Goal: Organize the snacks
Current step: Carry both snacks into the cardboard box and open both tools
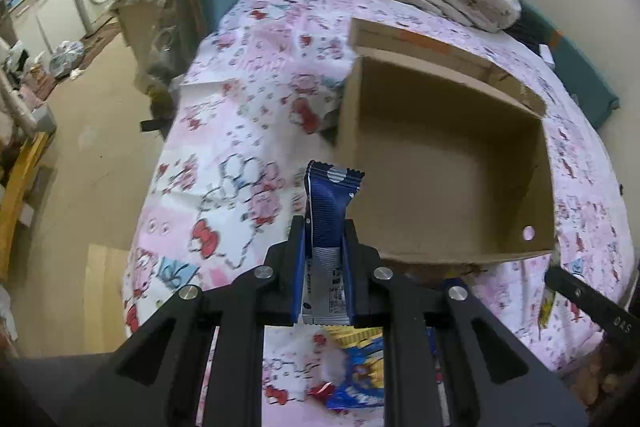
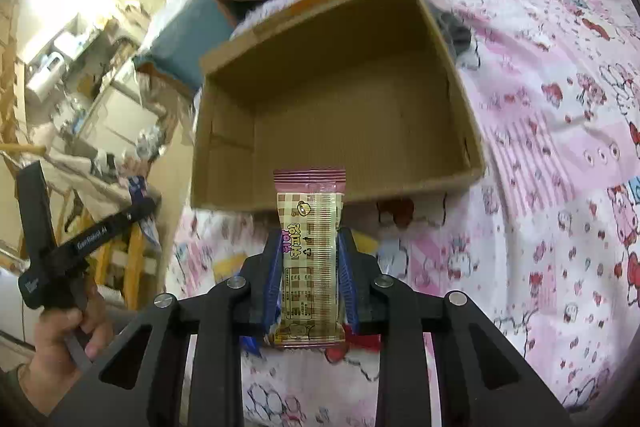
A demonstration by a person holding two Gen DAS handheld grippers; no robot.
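A slim dark-blue and white foil snack packet (image 1: 326, 223) is clamped upright between the nearly closed jaws of the left gripper (image 1: 323, 255), its crimped top edge standing above the fingertips. A longer packet with a beige checked wrapper and pink crimped ends (image 2: 310, 255) is pinched in the same way by the right gripper (image 2: 309, 267), whose jaws are only as far apart as the wrapper is wide. Just beyond and below both sets of fingertips, an open, empty brown cardboard box (image 2: 224, 147) sits on a pink cartoon-print bedsheet (image 2: 560, 147). More loose packets, one of them yellow and blue (image 1: 360, 375), lie on the sheet under the left gripper. The step in hand appears to be carrying both snacks to the box. The next move likely calls for each packet to be brought over the box opening, lowered inside, and released.
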